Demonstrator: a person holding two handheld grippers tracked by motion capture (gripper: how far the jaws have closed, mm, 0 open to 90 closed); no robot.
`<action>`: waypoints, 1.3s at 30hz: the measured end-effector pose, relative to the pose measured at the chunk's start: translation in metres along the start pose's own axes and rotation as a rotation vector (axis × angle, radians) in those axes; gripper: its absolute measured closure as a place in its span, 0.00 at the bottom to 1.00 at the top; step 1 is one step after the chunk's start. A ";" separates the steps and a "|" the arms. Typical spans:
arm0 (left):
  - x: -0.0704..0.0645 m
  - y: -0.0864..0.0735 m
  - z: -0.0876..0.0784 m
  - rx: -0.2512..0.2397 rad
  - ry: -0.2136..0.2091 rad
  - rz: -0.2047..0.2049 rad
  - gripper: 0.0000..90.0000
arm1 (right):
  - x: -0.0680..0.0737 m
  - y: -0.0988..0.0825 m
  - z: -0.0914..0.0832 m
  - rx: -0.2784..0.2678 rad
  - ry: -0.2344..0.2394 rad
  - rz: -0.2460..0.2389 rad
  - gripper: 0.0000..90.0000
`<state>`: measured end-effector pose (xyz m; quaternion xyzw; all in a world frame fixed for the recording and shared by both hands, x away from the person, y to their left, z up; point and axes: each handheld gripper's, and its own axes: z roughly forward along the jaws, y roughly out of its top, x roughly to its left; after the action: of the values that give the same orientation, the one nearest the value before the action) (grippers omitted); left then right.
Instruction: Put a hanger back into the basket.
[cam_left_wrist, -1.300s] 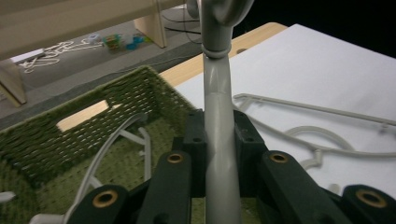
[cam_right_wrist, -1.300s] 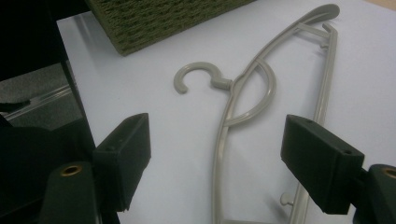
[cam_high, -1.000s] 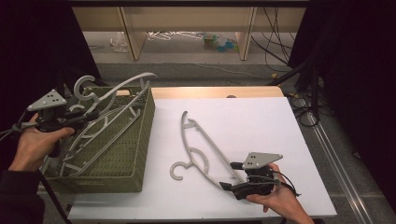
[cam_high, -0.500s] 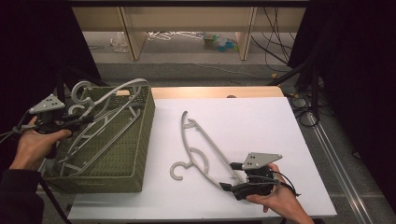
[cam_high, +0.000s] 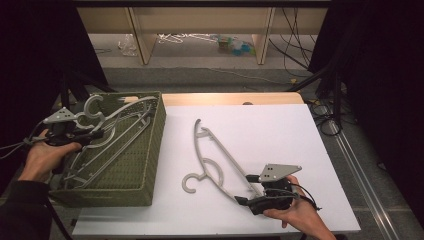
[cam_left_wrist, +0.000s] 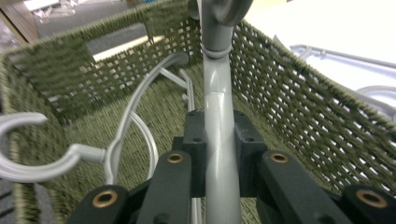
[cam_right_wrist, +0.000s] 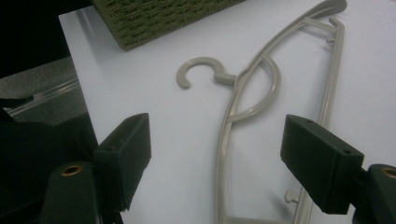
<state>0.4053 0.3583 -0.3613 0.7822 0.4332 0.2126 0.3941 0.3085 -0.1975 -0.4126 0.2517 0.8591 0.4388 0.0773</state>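
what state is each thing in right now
left tool: shut on a grey hanger, over the basket
right tool: open, resting on the table
table hanger: lying flat, one end between the open jaws
green wicker basket: upright, holding several hangers

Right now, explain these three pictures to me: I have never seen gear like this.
A person holds a hand-operated pair of tongs in each hand. The high view looks down on the white table. Each of the other two pictures comes from a camera riding on one of the tongs. The left tongs are clamped on a grey hanger over the green woven basket, which holds more hangers. The right tongs stand open just above a beige hanger lying flat on the table.
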 end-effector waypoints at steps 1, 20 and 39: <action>0.000 0.000 0.001 0.011 -0.003 0.002 0.87 | 0.000 0.000 0.000 -0.001 -0.001 -0.001 0.28; 0.014 -0.025 0.028 0.117 0.048 -0.088 0.84 | 0.001 -0.001 0.002 0.013 0.006 -0.003 0.28; 0.032 -0.039 0.025 0.164 0.222 -0.208 0.74 | 0.000 -0.002 0.002 0.015 0.009 0.001 0.28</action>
<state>0.4198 0.3868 -0.4080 0.7344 0.5686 0.2195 0.2986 0.3084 -0.1969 -0.4156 0.2509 0.8625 0.4337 0.0715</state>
